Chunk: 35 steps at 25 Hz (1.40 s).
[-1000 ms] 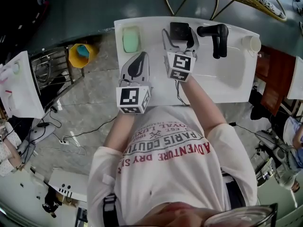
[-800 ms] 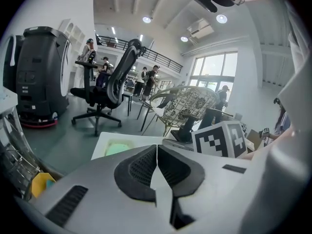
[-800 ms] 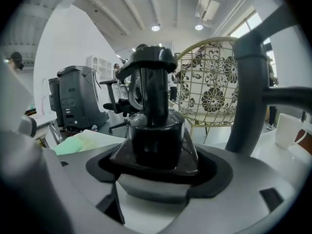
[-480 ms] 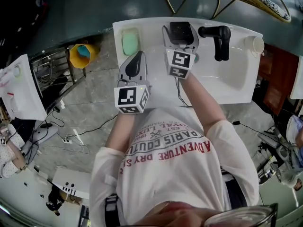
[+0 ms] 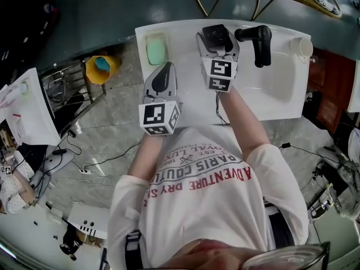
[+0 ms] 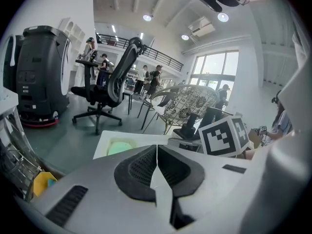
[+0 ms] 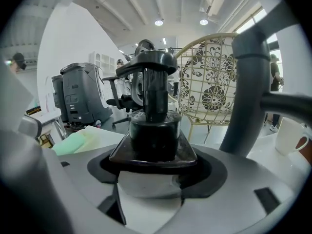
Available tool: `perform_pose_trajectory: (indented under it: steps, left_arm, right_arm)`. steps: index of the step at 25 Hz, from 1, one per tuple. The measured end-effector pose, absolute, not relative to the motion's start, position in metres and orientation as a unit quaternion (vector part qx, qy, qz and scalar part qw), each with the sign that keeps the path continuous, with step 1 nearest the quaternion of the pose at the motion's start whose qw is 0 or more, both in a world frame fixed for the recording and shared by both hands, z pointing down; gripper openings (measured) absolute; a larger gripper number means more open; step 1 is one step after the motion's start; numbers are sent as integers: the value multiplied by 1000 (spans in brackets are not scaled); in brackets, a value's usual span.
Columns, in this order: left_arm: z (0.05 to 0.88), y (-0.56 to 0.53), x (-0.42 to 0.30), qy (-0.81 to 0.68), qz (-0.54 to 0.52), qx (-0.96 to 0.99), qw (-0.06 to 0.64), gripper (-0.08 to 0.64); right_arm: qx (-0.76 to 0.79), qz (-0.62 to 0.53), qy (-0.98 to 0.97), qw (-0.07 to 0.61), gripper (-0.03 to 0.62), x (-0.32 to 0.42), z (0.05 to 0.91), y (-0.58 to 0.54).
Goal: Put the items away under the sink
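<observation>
Right gripper view is showing the right gripper [image 7: 151, 179] jaws pinching the pump bottle [image 7: 153, 130], left gripper [image 6: 157, 155] jaws pressing together empty; stowing is probably only beginning, green block [image 5: 156, 48] and cup [image 5: 302, 46] sitting on the worktop [image 5: 185, 103].

Grey marbled floor [image 5: 107, 122] underfoot. Black office chair [image 6: 108, 89] and patterned wicker chair [image 7: 207, 89] (cream frame) stand in an open hall. Tall windows [image 6: 214, 72]; round ceiling lights [image 6: 147, 17] lit.

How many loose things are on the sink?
3: green sponge at the back left, pump bottle between the right tongs, white cup at the far right. Others may be hidden.
</observation>
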<state>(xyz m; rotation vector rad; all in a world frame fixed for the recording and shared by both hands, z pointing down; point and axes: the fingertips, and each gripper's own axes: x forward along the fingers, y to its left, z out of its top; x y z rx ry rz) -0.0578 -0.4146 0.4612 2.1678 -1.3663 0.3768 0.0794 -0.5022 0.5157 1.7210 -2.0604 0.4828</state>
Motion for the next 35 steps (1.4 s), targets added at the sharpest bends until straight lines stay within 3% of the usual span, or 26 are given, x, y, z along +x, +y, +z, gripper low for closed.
perform_pose_trajectory:
  steps: [23, 35]
  left_arm:
    - [411, -345, -39, -425, 123, 866, 231, 28]
    - [380, -264, -11, -469, 95, 855, 202, 28]
  right_arm:
    - [615, 147, -759, 155, 371, 73, 416, -377]
    - [575, 144, -795, 130, 371, 100, 401, -284]
